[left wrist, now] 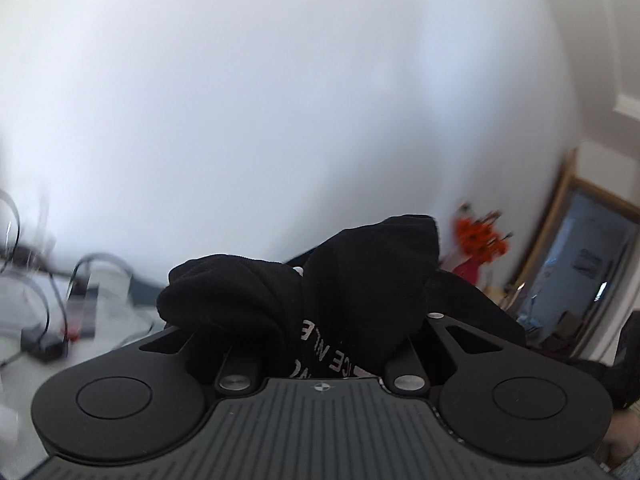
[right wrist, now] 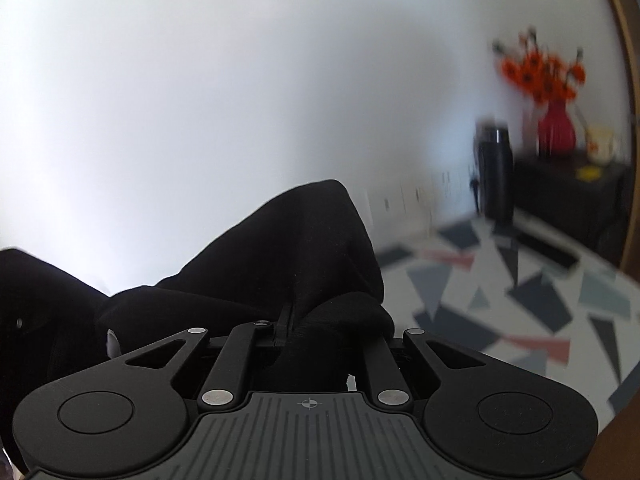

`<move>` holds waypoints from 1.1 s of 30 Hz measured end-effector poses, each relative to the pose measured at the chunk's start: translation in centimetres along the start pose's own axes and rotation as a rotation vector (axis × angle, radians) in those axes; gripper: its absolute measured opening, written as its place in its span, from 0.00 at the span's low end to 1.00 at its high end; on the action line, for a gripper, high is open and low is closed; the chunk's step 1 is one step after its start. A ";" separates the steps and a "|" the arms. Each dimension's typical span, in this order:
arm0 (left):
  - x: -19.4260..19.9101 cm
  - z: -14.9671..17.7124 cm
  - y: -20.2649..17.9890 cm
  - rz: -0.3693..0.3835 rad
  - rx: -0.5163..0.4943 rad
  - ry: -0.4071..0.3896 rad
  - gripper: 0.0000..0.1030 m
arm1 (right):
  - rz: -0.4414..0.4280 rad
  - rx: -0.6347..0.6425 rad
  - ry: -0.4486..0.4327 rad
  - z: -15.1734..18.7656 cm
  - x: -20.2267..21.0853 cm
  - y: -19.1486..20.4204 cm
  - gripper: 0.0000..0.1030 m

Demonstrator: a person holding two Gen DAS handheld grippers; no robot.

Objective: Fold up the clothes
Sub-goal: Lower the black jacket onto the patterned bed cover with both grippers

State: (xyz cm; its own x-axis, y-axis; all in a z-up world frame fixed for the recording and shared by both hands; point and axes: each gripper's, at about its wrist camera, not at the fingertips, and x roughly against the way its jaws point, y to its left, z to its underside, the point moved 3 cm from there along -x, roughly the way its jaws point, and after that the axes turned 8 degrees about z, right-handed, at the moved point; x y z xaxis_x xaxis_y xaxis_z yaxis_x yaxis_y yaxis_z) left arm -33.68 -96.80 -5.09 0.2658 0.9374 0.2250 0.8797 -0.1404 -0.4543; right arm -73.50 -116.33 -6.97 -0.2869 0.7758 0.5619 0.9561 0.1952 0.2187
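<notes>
Both grippers' jaws, left (left wrist: 304,300) and right (right wrist: 292,320), clamp bunched black garment (left wrist: 360,272).

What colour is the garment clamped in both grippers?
Black garment, with pale lettering; the left wrist view shows that best.

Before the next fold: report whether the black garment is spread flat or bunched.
Bunched. The black garment is clumped between the left gripper, and wads over the right gripper; neither view shows it lying flat.

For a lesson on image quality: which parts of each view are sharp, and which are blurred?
Left wrist view: black garment fairly sharp, orange flowers and cables smeared. Right wrist view: garment sharp, red vase and patterned surface blurred.
</notes>
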 end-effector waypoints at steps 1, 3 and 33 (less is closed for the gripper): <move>-1.3 1.0 0.9 -0.021 0.014 0.037 0.15 | 0.014 0.012 0.038 0.2 -2.5 -0.6 0.09; -3.5 3.2 2.6 -0.062 0.036 0.114 0.15 | 0.043 0.038 0.098 1.7 -5.9 -0.4 0.09; -31.6 16.5 -9.1 -0.193 0.288 0.499 0.31 | 0.094 0.368 0.211 -2.3 -24.5 -19.1 0.10</move>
State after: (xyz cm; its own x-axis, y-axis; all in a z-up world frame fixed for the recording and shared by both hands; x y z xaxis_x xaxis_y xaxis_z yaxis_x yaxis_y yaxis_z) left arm -56.60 -119.91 -22.31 0.3260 0.6649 0.6720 0.8072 0.1743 -0.5640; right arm -84.89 -140.43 -23.07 -0.1666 0.6681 0.7251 0.9253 0.3600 -0.1191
